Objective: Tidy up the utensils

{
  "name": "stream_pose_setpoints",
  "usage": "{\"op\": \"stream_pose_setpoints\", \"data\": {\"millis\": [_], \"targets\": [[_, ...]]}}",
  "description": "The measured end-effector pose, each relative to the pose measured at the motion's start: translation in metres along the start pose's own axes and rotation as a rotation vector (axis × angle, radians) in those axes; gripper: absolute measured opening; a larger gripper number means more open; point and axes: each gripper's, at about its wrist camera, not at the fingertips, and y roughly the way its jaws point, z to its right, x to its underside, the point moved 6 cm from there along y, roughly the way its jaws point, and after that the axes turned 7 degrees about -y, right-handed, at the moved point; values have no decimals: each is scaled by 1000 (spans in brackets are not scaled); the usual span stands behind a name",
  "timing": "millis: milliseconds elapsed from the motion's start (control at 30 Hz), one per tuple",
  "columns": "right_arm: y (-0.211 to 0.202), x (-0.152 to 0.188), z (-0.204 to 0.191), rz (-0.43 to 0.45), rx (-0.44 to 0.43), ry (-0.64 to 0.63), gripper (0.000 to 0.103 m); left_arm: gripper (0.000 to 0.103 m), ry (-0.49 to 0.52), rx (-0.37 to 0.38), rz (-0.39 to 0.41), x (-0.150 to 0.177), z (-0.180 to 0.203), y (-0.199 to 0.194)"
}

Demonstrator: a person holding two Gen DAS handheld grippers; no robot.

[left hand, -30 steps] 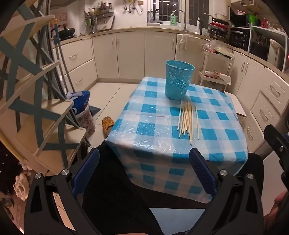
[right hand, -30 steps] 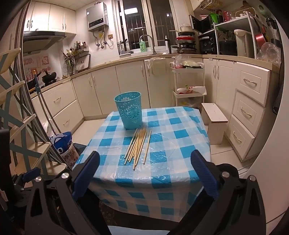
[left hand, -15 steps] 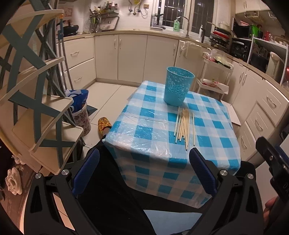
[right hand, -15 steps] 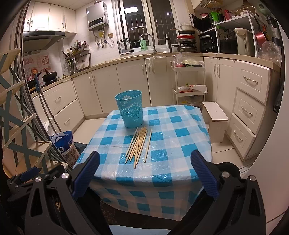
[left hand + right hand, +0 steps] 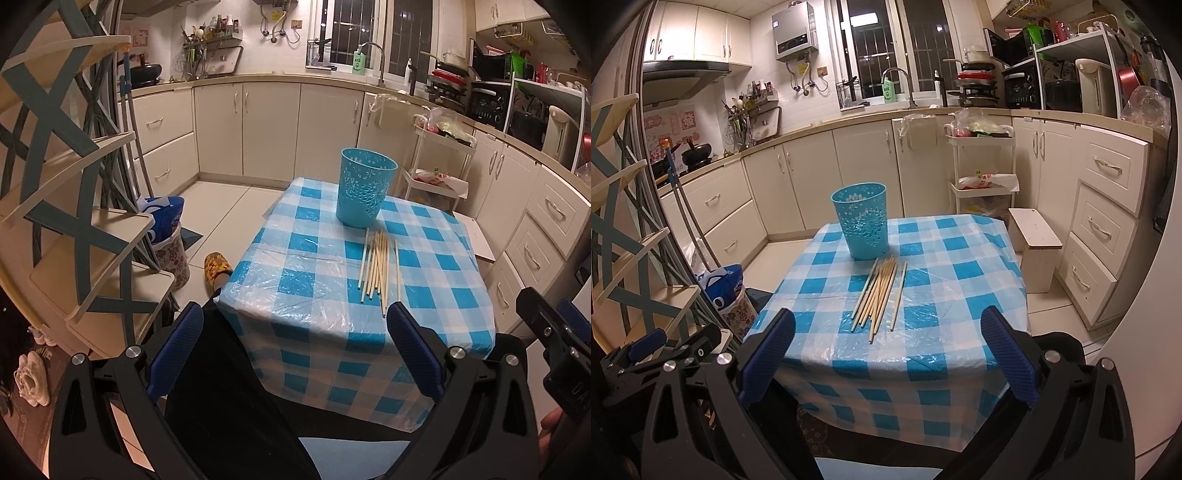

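Now both grippers, left gripper [image 5: 293, 328] and right gripper [image 5: 886, 332], are hovering with jaws apart and empty; pale wooden chopsticks [image 5: 877, 295] are lying mid-worktop [image 5: 964, 266], just near of the perforated turquoise plastic cup [image 5: 860, 225]. Best pinching one bundle squarely across.

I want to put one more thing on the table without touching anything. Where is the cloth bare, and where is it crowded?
Free: the checked tablecloth to the right of the chopsticks, out to the table's right edge; also the strip left of them, and the near edge in front of their tips. Crowded: the middle, where the chopsticks lie fanned right in front of the blue basket.
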Motion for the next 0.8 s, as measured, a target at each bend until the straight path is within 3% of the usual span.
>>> {"op": "stream_pose_setpoints", "data": {"millis": [800], "targets": [[-1, 0, -2, -1, -2, 1, 97, 96, 4, 3, 2, 0, 3, -2]]}}
